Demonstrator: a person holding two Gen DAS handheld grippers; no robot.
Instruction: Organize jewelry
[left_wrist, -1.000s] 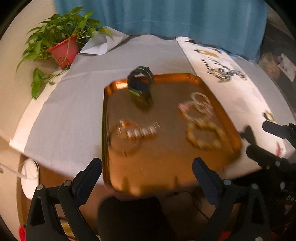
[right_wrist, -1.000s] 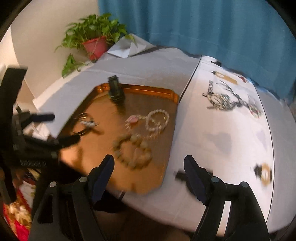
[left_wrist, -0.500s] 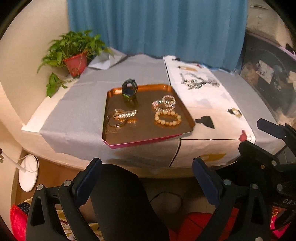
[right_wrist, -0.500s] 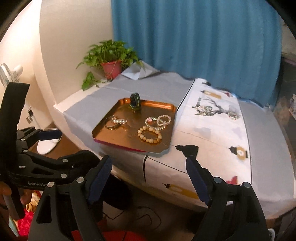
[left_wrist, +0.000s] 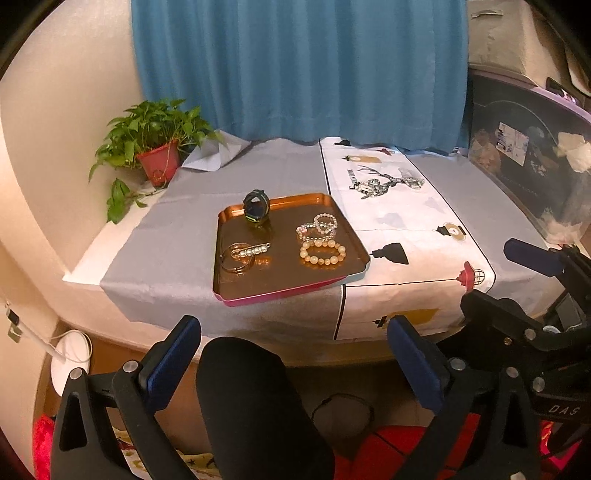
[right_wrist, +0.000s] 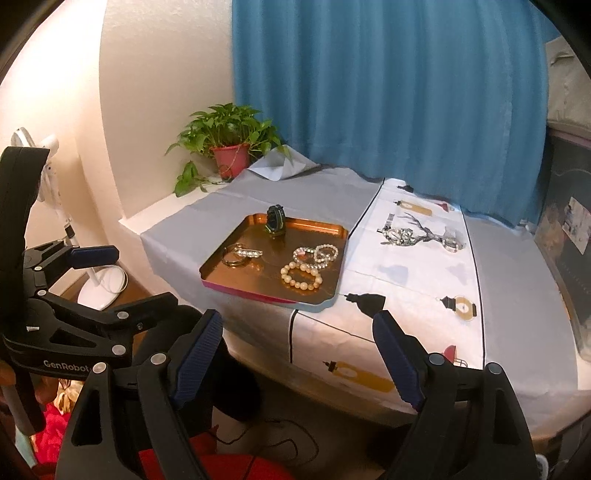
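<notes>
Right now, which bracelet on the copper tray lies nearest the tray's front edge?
The cream round-bead bracelet: the biggest beads, lying alone toward the copper tray's front right corner. The two sparkly bracelets sit behind it.

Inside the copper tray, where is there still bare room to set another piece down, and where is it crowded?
The near strip of the copper tray, in front of the gold bangles and the amber bead bracelet, is bare, as is the middle lane between them. The right side is crowded: the pearl bracelets touch one another. The dark ring stand fills the far edge.
</notes>
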